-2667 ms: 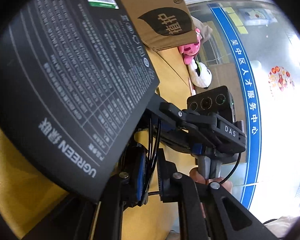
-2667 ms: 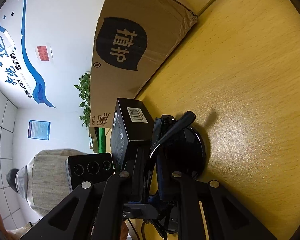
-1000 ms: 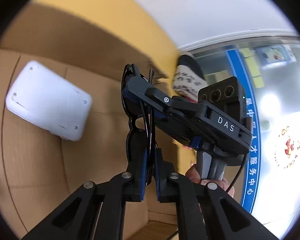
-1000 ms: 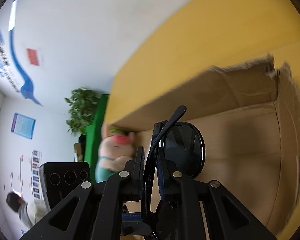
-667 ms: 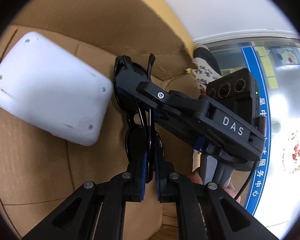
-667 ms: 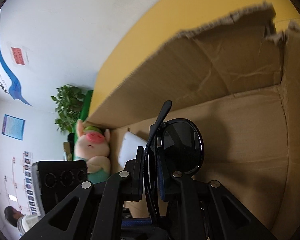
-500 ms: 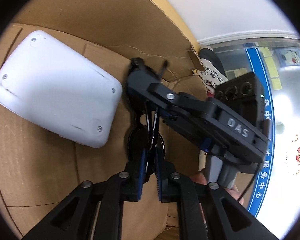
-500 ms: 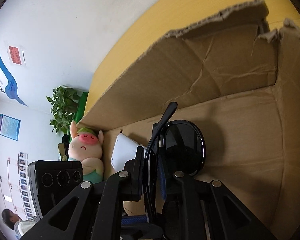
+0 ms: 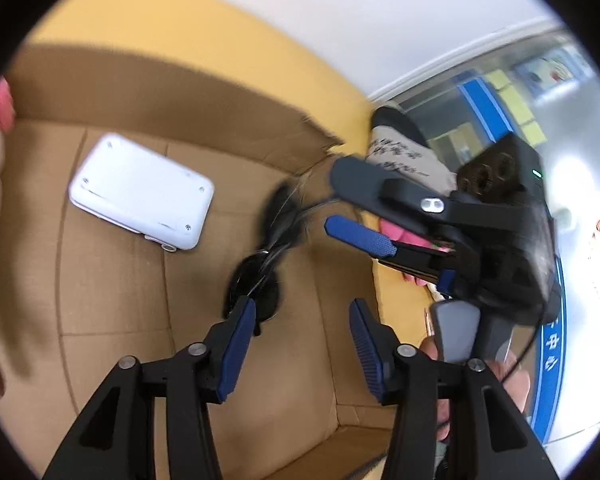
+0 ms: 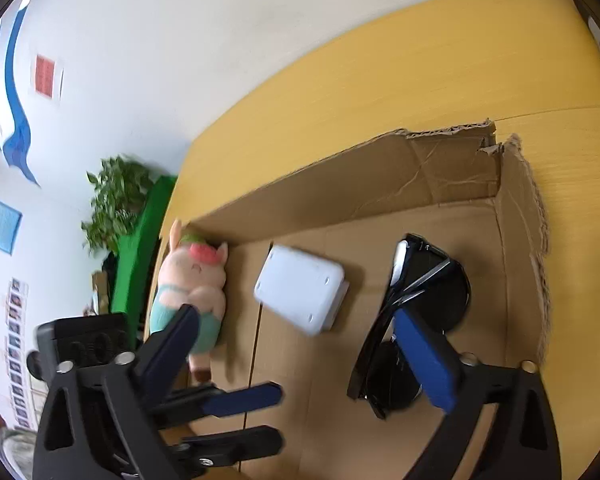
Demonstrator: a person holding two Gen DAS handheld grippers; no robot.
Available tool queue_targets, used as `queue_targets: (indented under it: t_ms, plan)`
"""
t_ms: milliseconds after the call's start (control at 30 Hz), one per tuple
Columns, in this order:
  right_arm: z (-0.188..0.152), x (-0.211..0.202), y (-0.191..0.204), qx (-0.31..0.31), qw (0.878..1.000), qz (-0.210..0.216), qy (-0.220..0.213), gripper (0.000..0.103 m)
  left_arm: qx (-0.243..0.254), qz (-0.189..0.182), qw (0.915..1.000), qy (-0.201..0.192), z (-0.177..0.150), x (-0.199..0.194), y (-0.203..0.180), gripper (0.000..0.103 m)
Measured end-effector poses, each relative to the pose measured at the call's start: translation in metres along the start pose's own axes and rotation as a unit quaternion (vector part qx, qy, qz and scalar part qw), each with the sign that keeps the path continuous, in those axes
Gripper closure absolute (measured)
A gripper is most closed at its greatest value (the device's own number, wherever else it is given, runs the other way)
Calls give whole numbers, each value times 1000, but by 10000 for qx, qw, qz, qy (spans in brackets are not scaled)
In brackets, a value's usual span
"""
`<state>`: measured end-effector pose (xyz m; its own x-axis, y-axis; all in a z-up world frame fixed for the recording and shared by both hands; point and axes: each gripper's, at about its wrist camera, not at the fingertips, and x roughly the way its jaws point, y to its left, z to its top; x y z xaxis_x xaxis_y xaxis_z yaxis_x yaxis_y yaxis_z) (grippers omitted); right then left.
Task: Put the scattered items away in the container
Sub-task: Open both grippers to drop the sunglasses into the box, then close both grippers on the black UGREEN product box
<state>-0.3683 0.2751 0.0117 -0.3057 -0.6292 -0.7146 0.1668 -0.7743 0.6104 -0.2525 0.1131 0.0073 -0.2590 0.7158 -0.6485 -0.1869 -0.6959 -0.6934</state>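
Releasing the sunglasses [image 10: 420,320] is what we see at this instant: half a second ago both hand-held grippers pinched the folded pair above the box floor, and now the jaws of each are opening, with nothing pressed between their blue pads. The left hand-held gripper [image 9: 300,344] stands part-spread, and in its view the glasses are a dark blur just ahead of its left pad, seemingly on their way down or just landed. The right hand-held gripper [image 10: 300,360] is spread wide; the glasses lie close against the inner side of its right finger, and we cannot tell whether they still touch it. We judge this item delivered, since it now lies within the cardboard box [image 10: 440,164] near the torn corner. Already inside are a white device [image 10: 300,292], lying flat beside the glasses but apart from them, and a plush pig [image 10: 192,276] propped in the far corner against the wall. Outside, on the yellow table [image 10: 420,68], pink and white plush shapes show behind the right gripper in the left view, so more may remain to collect. The main obstacles to withdrawal are the ragged box wall beside the right gripper and the two tools crowding each other over the opening; a person's fingers are visible on the right handle.
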Motion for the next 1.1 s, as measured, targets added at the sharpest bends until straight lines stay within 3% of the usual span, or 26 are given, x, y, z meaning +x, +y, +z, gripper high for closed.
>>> queue_targets:
  t_ms: [33,167,300,500,633,733,900,1100]
  plan:
    - [-1,-3,3,-32,9999,-143,13,0,51,37,9999,-133,-4,-8,-3,41]
    - [3,-1,2,148,9983,-567,69,0,119,207,9993,-278,-17,-28,1,41]
    - [-9,-11,12,52,9996,-276,-22,0,216,324,9983,-435,-26,-49,6,41]
    - [-61,-45,44,-565,9962,-584,-299,0,626,738,9887,-1147,-59,-97,0,41]
    - [-107,-75,69,-1048,9852,-1173,-680,0,1051,1290,9713,-1701,-92,-131,-14,33]
    - [-147,-92,92,-1463,9724,-1562,-932,0,1300,1501,9584,-2049,-121,-152,-21,27]
    - [-208,-95,120,-2141,9487,-2047,-1109,0,1568,1693,9485,-2169,-158,-160,-29,27]
    - [-247,-94,130,-2467,9327,-2342,-1193,0,1547,1802,9439,-2295,-184,-160,-34,27]
